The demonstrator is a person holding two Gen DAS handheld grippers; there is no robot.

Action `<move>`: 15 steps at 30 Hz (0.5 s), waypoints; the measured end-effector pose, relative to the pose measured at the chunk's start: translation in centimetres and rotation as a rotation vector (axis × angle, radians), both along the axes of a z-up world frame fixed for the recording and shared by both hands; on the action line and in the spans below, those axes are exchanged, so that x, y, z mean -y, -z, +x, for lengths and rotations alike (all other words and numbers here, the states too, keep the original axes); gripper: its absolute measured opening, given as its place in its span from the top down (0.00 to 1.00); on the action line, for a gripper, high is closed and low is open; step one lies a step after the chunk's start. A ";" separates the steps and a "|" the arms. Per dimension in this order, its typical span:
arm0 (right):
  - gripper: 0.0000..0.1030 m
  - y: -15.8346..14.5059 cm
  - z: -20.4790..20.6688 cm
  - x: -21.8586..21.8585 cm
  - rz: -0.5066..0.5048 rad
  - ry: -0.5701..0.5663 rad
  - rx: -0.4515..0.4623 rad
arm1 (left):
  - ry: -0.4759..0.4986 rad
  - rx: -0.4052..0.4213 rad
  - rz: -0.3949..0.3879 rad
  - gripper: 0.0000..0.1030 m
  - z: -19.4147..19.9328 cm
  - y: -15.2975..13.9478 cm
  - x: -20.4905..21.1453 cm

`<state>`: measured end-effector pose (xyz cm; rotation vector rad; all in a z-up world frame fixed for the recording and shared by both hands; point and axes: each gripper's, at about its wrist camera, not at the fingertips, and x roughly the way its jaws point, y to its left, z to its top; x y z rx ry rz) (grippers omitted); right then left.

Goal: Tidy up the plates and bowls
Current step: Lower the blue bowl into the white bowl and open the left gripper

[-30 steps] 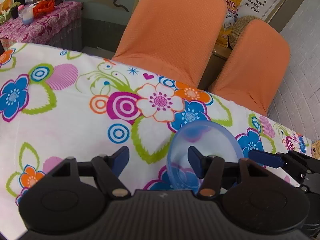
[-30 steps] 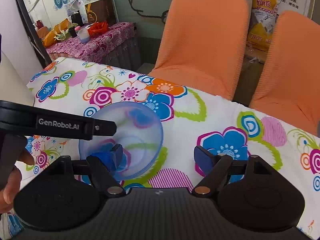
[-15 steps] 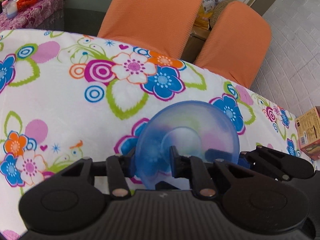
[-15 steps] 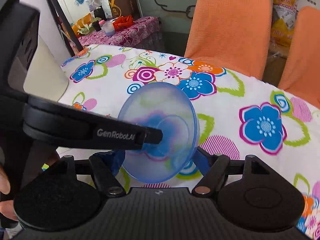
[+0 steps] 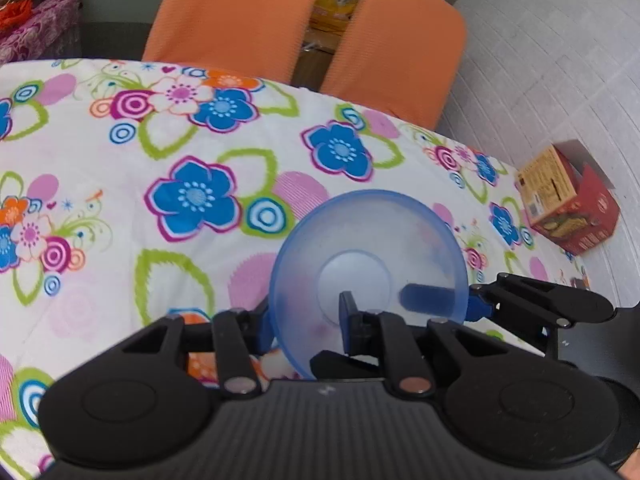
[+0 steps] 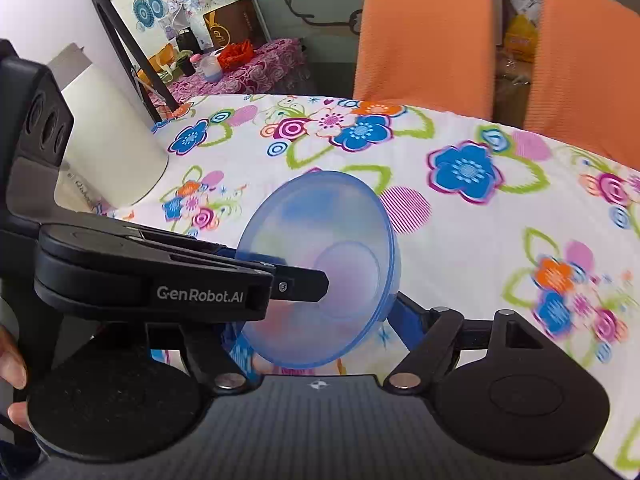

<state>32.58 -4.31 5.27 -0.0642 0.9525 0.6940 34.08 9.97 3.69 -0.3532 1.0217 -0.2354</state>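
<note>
Blue pads of the left gripper (image 5: 304,316) stand narrow, pinched on the wall of a translucent blue bowl (image 5: 368,240), one finger in front of the wall and one behind it. The bowl is held clear of the table and tipped up on edge, so its round face turns toward both cameras; through the cloudy plastic I cannot tell whether the mouth or the underside faces each lens. The right gripper (image 6: 320,324) is spread wide with the bowl's lower edge between its fingers, and neither pad visibly presses on it. So the left one carries the load and is the nearer, while the right reaches in from the opposite side; any handover turns on those wide fingers closing across the rim, which looks thin and slippery. Below lies a white tablecloth (image 5: 120,200) printed with bright flowers. Two orange chairs (image 5: 240,12) stand at the far edge, a white cylinder (image 6: 108,140) on the table's left, a cardboard box (image 5: 568,200) on the tiled floor.
</note>
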 end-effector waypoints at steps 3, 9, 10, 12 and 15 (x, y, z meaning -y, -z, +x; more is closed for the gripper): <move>0.38 -0.9 -3.3 2.8 -0.024 0.024 0.018 | 0.059 0.014 -0.005 0.87 -3.0 -0.8 3.0; 0.38 -1.5 -9.9 8.1 -0.079 0.098 0.035 | 0.173 0.000 -0.018 0.87 -8.5 -1.0 9.0; 0.38 -1.3 -10.8 8.9 -0.083 0.111 0.031 | 0.196 -0.008 -0.017 0.87 -9.2 -0.8 9.8; 0.38 -0.9 -12.3 10.1 -0.085 0.129 0.016 | 0.231 -0.030 -0.016 0.87 -10.5 -0.5 11.1; 0.38 0.0 -13.9 11.4 -0.071 0.150 -0.011 | 0.269 -0.046 0.013 0.87 -12.1 0.1 12.7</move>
